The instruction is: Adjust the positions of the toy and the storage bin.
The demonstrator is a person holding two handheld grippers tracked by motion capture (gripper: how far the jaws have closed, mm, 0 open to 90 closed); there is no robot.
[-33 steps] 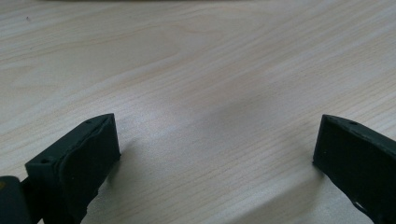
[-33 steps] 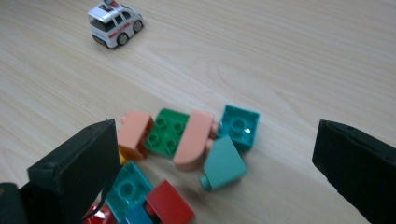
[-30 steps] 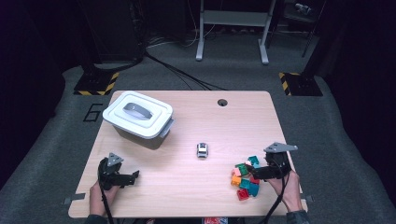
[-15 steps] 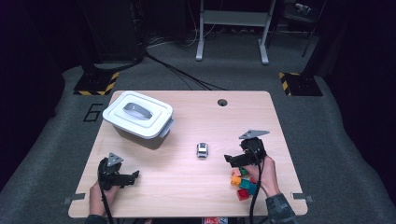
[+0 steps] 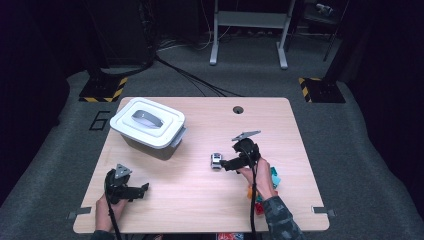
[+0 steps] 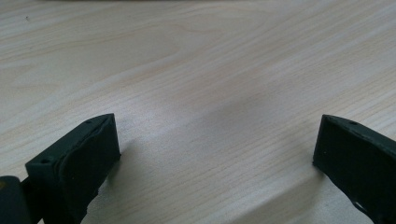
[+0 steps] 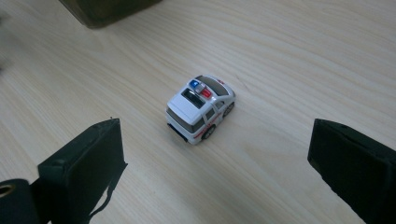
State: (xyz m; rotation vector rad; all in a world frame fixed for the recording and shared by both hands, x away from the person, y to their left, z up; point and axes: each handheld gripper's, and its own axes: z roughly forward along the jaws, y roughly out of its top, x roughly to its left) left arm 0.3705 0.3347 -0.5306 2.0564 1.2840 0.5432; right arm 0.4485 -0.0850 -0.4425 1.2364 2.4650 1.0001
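The right tool (image 5: 226, 164) hovers wide open just short of the toy police car (image 7: 200, 108), which stands mid-table (image 5: 200, 195) and untouched. I judge the approach is under way; next comes a short advance, then closing. The left tool (image 5: 141, 190) rests open, idle. Beyond, a lidded bin (image 5: 147, 126); the room is dim, perhaps carpeted.

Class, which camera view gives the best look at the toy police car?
The right gripper view: the toy police car sits close and sharp, roof lights clear. In the high view it is a tiny white speck. The left gripper view looks at bare table.
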